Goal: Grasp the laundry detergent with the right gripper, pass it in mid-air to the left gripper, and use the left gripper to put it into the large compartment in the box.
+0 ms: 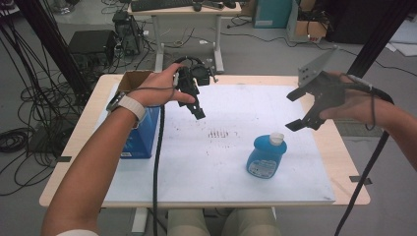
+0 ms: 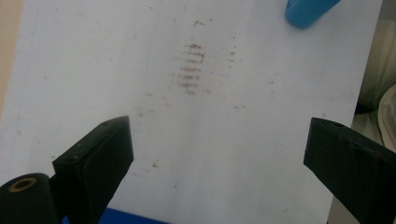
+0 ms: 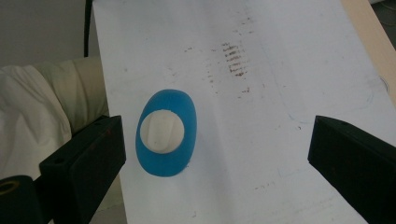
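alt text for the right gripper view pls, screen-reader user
Seen from above, a blue bottle with a white cap stands on a scuffed white board, between the right gripper's two wide-open black jaws but nearer the left one, untouched.

Blue bottle [image 1: 266, 157] stands upright on the white sheet [image 1: 206, 167], between 2 raised, open tools.

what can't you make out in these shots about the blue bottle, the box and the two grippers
- Blue bottle: label print too small in the high view; top-down in the right gripper view, cut by the top edge in the left gripper view.
- Blue box: the left forearm covers much of it; contents not visible.
- Left gripper: jaw gap foreshortened.
- Right gripper: hand hides its body.
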The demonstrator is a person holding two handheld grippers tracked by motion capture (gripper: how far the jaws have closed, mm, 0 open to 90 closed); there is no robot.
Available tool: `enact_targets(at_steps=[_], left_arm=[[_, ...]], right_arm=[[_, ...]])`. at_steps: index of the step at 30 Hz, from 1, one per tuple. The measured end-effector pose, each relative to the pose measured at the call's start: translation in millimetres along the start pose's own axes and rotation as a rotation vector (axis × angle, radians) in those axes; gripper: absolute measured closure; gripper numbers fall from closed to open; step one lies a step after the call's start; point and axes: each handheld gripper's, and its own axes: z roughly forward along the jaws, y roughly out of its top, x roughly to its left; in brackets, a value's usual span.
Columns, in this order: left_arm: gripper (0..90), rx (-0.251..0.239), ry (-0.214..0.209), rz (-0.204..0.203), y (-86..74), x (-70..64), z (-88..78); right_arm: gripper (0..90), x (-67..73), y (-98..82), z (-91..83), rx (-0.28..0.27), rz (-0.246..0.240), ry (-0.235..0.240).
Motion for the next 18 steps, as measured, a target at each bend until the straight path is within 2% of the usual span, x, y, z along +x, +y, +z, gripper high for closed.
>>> enact_targets(at_steps=[15, 18], left_arm=[[8.9, 0.004, -0.001, 0.006, 2.3, -1.0, 1.5], [8.9, -0.001, -0.003, 0.014, 2.9, -1.8, 1.9]], right_arm=[[3.9, 19.5, -21.2, 2.7, 0.001, 0.029, -0.022], [3.8, 25.5, -27.3, 5.4, 0.008, 0.056, -0.031]])
